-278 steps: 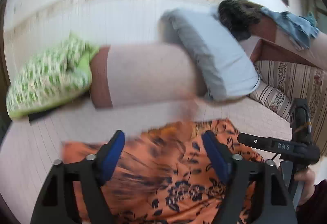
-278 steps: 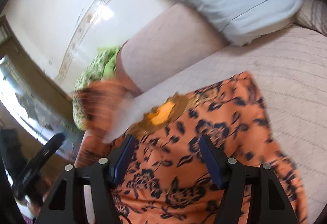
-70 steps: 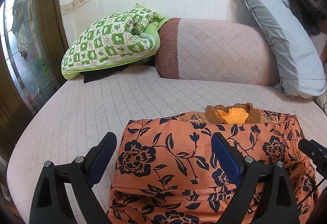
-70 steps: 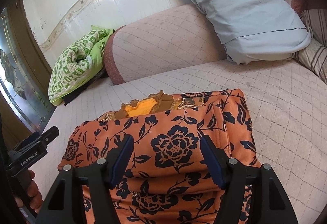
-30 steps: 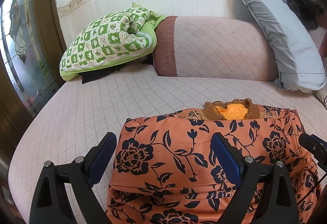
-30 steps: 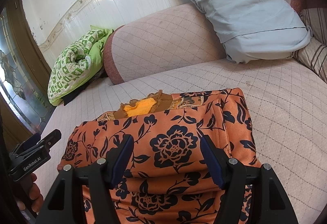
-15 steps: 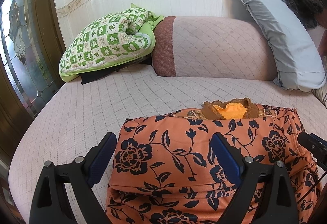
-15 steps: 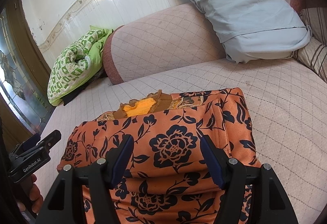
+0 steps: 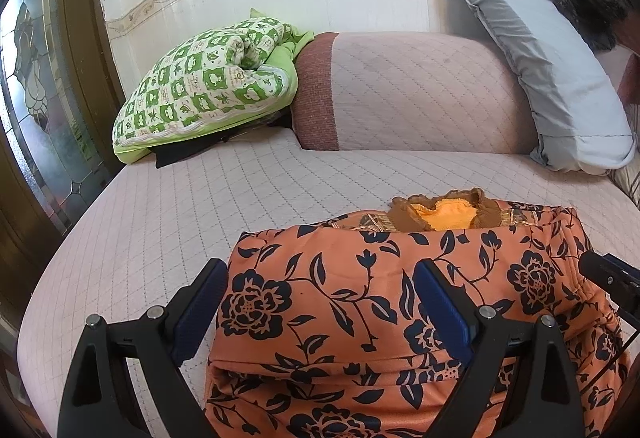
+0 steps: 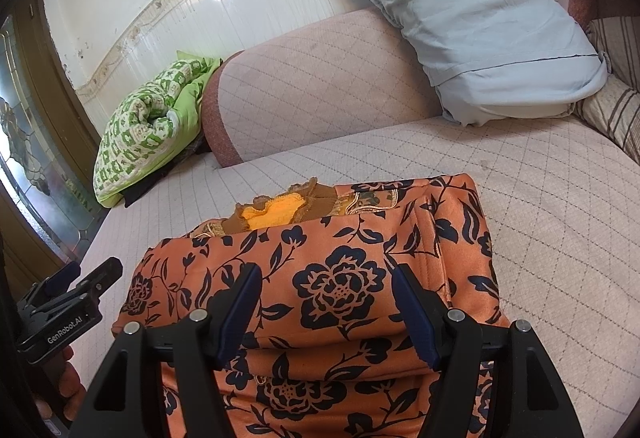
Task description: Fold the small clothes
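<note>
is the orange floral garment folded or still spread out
Folded. The garment lies as a compact bundle on the couch, a doubled layer at its near edge and the collar peeking out.

We see through two fisheye cameras, one behind each claw, both tilted down over bed (image 9: 200, 198). Left view: looks along left claw (image 9: 320, 302) from close above folded dress (image 9: 360, 278), straight toward bolster (image 9: 420, 90) and tiled wall. Right view: sits behind right claw (image 10: 324, 306), same closeness, aimed slightly leftward. We share dress, bolster, green quilt (image 9: 208, 78), grey pillow (image 10: 480, 10) in both; each view catches other claw's tip at edge.
</note>
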`<state>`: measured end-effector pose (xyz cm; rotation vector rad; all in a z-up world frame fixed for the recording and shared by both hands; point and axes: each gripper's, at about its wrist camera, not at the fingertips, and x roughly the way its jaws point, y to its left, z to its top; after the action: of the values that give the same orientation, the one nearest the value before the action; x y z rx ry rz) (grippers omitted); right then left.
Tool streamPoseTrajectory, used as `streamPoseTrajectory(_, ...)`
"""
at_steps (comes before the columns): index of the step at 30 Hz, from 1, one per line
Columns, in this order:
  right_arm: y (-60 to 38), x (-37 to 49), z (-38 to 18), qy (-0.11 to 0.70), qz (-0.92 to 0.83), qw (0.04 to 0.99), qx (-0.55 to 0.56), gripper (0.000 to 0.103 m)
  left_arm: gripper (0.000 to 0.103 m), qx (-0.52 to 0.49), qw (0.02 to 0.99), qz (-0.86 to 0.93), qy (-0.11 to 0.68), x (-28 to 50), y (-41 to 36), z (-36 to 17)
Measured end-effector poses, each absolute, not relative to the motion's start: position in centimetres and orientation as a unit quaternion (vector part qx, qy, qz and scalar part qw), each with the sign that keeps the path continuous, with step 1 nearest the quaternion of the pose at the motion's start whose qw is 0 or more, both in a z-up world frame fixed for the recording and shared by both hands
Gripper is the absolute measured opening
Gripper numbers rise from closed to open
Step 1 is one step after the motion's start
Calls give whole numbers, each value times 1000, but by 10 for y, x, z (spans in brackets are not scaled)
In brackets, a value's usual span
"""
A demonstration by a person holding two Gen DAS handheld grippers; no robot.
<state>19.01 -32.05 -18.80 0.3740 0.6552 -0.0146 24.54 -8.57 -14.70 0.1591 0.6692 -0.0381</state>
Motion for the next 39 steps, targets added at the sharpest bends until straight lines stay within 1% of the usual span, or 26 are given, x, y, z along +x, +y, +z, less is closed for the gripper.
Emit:
streamPoseTrajectory(10, -320, 188, -186, 317, -3, 931, 182, 70, 94, 79, 941, -22, 329, 237, -87, -143)
streamPoseTrajectory(18, -321, 163, -172, 296, -5, 934, 197, 70, 94, 58, 932, -38, 354, 201, -77, -142)
streamPoseTrajectory(25, -314, 95, -133, 237, -21, 956, 172, 70, 94, 73, 922, -46, 377, 135, -65, -144)
streamPoseTrajectory(29, -305, 43, -121, 207, -18, 967, 145, 70, 94, 104, 917, -49, 383, 105, -62, -141)
streamPoseTrajectory(39, -305, -48, -112, 216, -21, 968, 122, 70, 94, 129, 924, -57, 356, 47, -60, -106)
